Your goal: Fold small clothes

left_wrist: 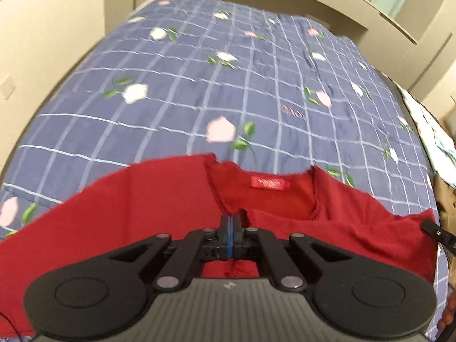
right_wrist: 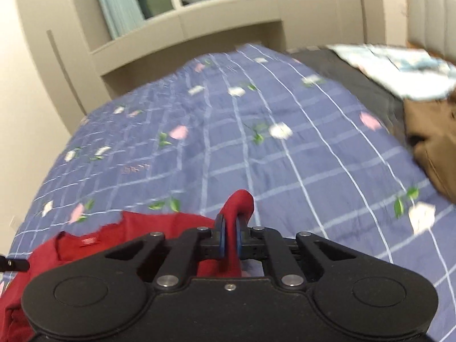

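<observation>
A small red top lies spread on a blue checked bedspread with flowers, its neckline and red label facing me. My left gripper is shut, its jaws pressed together just below the neckline; whether cloth is pinched between them I cannot tell. My right gripper is shut on a bunched fold of the red top, at the garment's right side, lifted off the bedspread. The right gripper's tip also shows at the right edge of the left wrist view.
A brown garment and a white and teal patterned cloth lie on the bed to the right. Beige cabinets and a window with pale green curtains stand beyond the bed's far edge. A wall runs along the left.
</observation>
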Demonstrator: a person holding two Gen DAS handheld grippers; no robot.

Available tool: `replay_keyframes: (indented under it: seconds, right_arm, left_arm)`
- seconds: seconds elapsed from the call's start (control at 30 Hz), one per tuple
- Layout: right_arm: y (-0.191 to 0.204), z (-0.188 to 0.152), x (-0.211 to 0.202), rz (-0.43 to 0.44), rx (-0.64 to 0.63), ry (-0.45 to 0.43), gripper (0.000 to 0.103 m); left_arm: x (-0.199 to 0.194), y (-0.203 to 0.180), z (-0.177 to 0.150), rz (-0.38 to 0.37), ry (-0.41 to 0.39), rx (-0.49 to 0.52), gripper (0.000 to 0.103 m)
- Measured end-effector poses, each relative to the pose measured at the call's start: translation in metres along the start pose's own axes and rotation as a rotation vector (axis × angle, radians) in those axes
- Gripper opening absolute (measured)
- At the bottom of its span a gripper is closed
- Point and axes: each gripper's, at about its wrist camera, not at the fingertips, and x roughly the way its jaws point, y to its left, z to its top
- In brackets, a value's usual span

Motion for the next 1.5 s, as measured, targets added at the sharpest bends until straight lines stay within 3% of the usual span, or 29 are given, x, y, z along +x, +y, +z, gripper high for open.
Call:
replay_keyframes:
  seconds: [0.07, 0.17, 0.27, 0.4, 0.53, 0.57, 0.6, 0.7, 1.0, 1.07, 1.13, 1.43, 1.5]
  right_arm:
    - [0.009, 0.002, -0.003, 0.010, -0.040, -0.008, 0.007]
    - [0.016, 0.001, 0.003, -0.014, -0.075, 0.002, 0.008]
    - [0.011, -0.002, 0.009, -0.034, -0.043, 0.017, 0.008]
    - [0.001, -0.011, 0.014, -0.059, -0.026, 0.037, 0.008]
    - [-0.007, -0.018, 0.016, -0.076, -0.023, 0.050, 0.008]
    - [-0.008, -0.019, 0.016, -0.081, -0.023, 0.052, 0.009]
    - [-0.009, -0.020, 0.016, -0.084, -0.024, 0.053, 0.009]
    - [-0.010, -0.023, 0.016, -0.087, -0.026, 0.056, 0.009]
    - [-0.002, -0.024, 0.003, -0.079, -0.053, 0.045, 0.022]
    - [-0.001, -0.024, 0.002, -0.076, -0.058, 0.047, 0.034]
    - [0.000, -0.026, 0.004, -0.073, -0.060, 0.054, 0.036]
    - [-0.008, -0.031, 0.051, -0.070, 0.030, 0.148, 0.039]
    - [-0.010, -0.030, 0.059, -0.061, 0.042, 0.165, 0.021]
  left_arm:
    - [0.004, 0.007, 0.000, -0.019, 0.013, -0.020, 0.000]
    - [0.025, 0.014, -0.004, -0.081, 0.093, -0.051, 0.000]
    - [0.042, 0.009, -0.010, -0.099, 0.140, -0.029, 0.008]
    - [0.055, -0.001, -0.015, -0.122, 0.143, -0.008, 0.046]
    - [0.067, -0.005, -0.017, -0.118, 0.170, -0.007, 0.041]
    - [0.070, -0.007, -0.018, -0.117, 0.179, 0.001, 0.031]
    - [0.073, -0.010, -0.018, -0.107, 0.190, 0.018, 0.015]
    - [0.074, -0.013, -0.018, -0.068, 0.200, 0.027, 0.005]
    - [0.021, -0.004, -0.009, 0.005, 0.042, 0.055, 0.002]
    - [0.016, 0.008, -0.006, 0.029, 0.026, 0.046, 0.002]
    - [0.021, 0.019, -0.004, 0.055, 0.034, 0.042, 0.002]
    - [0.043, 0.028, -0.016, 0.102, 0.060, 0.034, 0.002]
    - [0.037, 0.027, -0.015, 0.100, 0.037, 0.032, 0.002]
